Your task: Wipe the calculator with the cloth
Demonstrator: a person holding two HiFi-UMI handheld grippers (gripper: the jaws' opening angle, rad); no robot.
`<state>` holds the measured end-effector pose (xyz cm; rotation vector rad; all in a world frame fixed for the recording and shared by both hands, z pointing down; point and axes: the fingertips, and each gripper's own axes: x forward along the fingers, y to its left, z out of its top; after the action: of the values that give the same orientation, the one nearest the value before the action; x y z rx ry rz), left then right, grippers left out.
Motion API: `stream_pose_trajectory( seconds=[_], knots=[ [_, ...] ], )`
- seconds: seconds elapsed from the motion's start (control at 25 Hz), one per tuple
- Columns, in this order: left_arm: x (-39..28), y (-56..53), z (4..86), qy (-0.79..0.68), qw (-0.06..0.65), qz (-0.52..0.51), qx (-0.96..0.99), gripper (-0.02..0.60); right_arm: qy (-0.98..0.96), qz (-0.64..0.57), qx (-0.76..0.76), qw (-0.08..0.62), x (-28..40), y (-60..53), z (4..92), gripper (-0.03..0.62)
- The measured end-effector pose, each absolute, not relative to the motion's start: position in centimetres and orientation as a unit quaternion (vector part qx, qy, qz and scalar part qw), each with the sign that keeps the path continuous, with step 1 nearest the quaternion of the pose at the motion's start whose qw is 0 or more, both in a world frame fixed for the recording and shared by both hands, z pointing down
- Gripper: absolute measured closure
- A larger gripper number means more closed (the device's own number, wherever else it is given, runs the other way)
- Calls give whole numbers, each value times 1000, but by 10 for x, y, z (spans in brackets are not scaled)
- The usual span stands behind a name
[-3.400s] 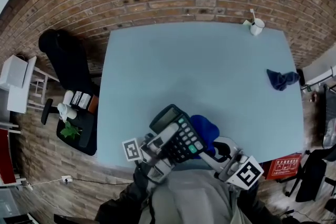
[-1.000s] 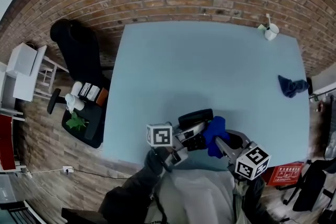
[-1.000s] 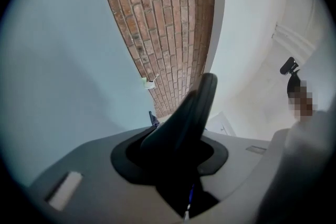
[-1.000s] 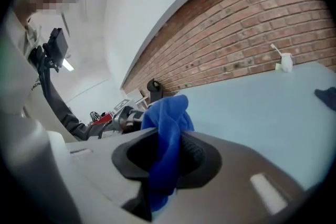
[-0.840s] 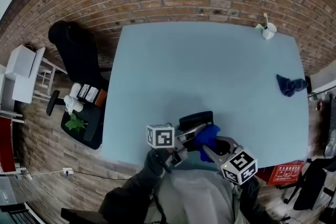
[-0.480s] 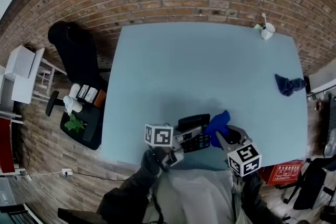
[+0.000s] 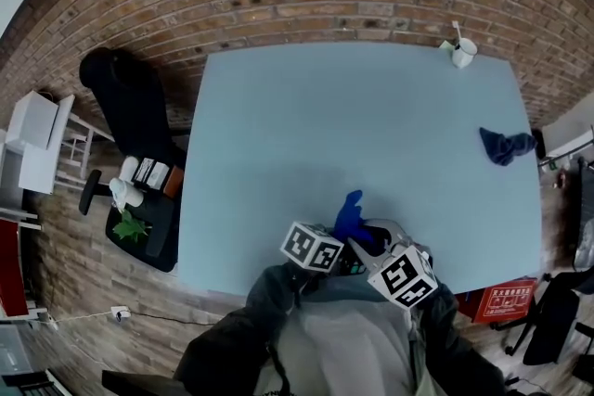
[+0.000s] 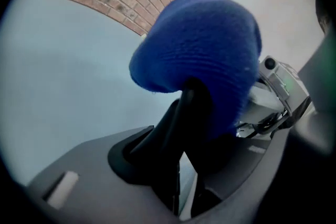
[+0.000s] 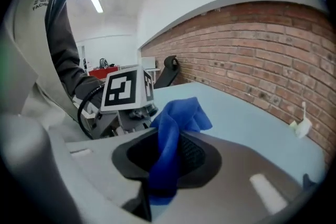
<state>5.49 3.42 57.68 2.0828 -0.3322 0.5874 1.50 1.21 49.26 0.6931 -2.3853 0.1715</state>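
My right gripper [image 9: 165, 165] is shut on a bright blue cloth [image 9: 170, 139], which stands up out of its jaws. In the head view that cloth [image 7: 349, 216] pokes up just beyond both marker cubes at the table's near edge. My left gripper [image 8: 184, 176] holds the dark calculator [image 8: 181, 128] edge-on; its jaws have just been opening a little, with the calculator still between them. The cloth [image 8: 199, 55] sits against the calculator's far end. In the head view, the left gripper [image 7: 320, 248] and right gripper [image 7: 394, 269] hide most of the calculator.
The light blue table [image 7: 353, 125] stands against a brick wall. On it are a white cup [image 7: 458, 51] at the far right corner and a dark blue rag [image 7: 504, 146] at the right edge. A black chair [image 7: 121, 97] and a low stand with a plant [image 7: 130, 225] are left of the table.
Both grippers have drawn together and dropped toward the table's near edge. The calculator's keys no longer show from above. The cloth has moved left, over the calculator's far end.
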Motion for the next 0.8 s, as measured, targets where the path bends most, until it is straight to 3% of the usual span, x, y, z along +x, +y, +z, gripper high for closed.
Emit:
stream_pose_trajectory(
  seconds=[0.08,0.28,0.4,0.72,0.8],
  knots=[
    [51,33,583,-147,456,245,843,362,-898,77,280,330,27,10,506,502],
    [41,15,580,-196,446,225,844,336,-872,123,343,326,59,0,532,502],
    [31,-1,571,-233,431,201,848,253,-860,135,362,334,71,-2,549,502],
    [-29,-41,558,-328,419,131,836,241,-836,222,391,313,79,-3,581,499],
    [-47,-44,555,-350,419,114,830,312,-827,262,408,285,81,-2,583,493]
  ],
)
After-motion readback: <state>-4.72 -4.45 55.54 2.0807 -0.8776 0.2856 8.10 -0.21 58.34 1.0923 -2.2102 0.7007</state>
